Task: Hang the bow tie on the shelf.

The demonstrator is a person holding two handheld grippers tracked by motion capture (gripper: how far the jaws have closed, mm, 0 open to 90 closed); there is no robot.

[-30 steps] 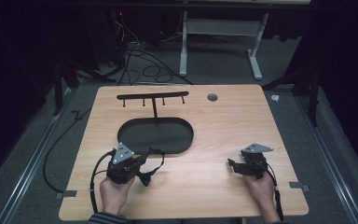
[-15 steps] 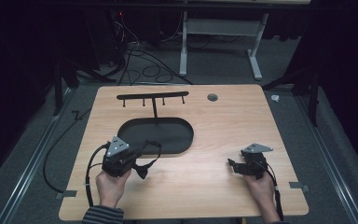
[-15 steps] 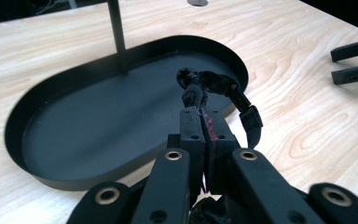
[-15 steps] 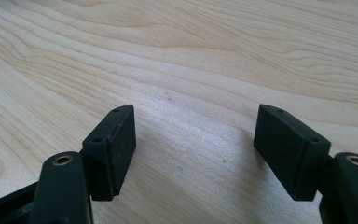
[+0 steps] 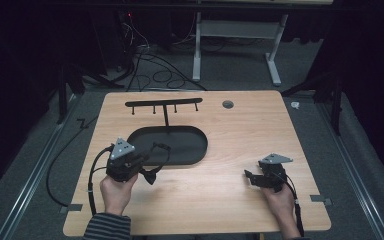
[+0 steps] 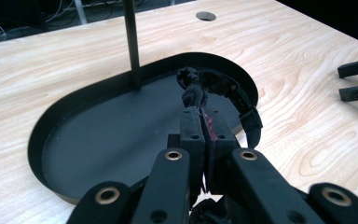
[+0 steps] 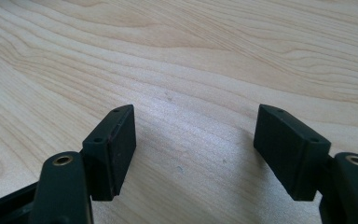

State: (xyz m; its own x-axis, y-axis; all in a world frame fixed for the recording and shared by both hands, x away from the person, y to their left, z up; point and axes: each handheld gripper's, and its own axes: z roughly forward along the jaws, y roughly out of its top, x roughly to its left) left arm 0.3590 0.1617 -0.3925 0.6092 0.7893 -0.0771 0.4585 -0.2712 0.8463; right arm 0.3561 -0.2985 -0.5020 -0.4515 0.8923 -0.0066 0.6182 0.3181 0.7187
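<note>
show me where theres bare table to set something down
Bare wood runs between the black oval tray and the right gripper, and across the far right corner past the round grommet. It is crowded at the tray's near-left rim, where the left gripper holds a black strap.

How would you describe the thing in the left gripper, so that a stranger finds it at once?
Start at the wooden table, then the black oval tray with a hook stand. At the tray's near-left edge the left gripper is shut on a black strap curving over the tray, the sole loose item.
</note>
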